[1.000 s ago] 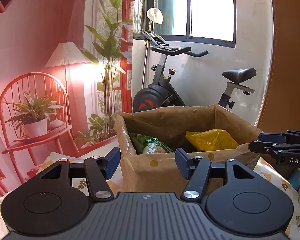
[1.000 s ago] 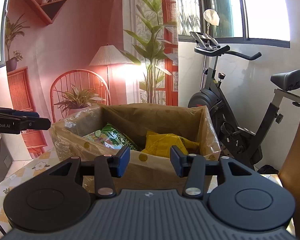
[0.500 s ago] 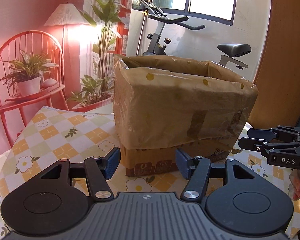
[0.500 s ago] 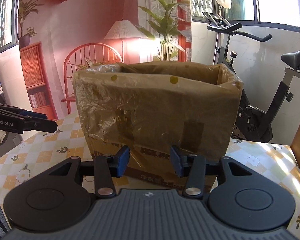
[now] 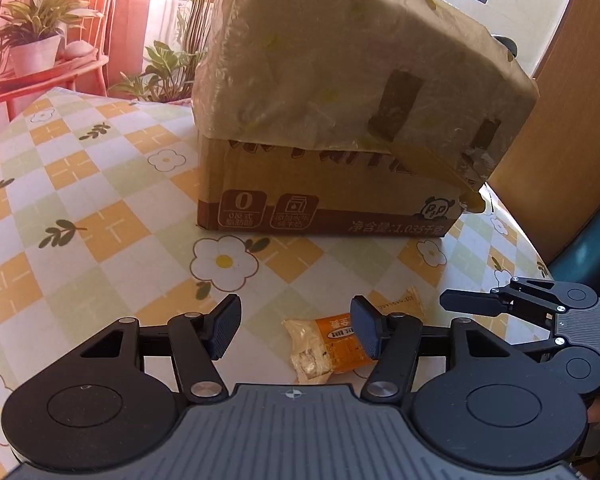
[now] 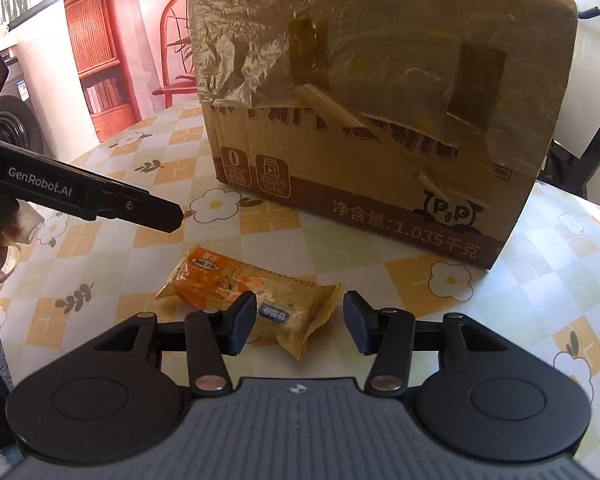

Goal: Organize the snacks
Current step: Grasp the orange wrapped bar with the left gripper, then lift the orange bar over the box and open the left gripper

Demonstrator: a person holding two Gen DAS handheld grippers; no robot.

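Both the left gripper [image 5: 296, 332] and right gripper [image 6: 300, 322] hover open over an orange snack packet [image 6: 244, 294]; best pinched across its middle.

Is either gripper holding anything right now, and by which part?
Nothing is held. Both the left gripper and right gripper are open above the snack packet lying on the table.

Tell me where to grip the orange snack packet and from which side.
Grip the snack packet across its narrow middle, from above with the right tool: it lies flat on the table, and the open fingers already frame its near end.
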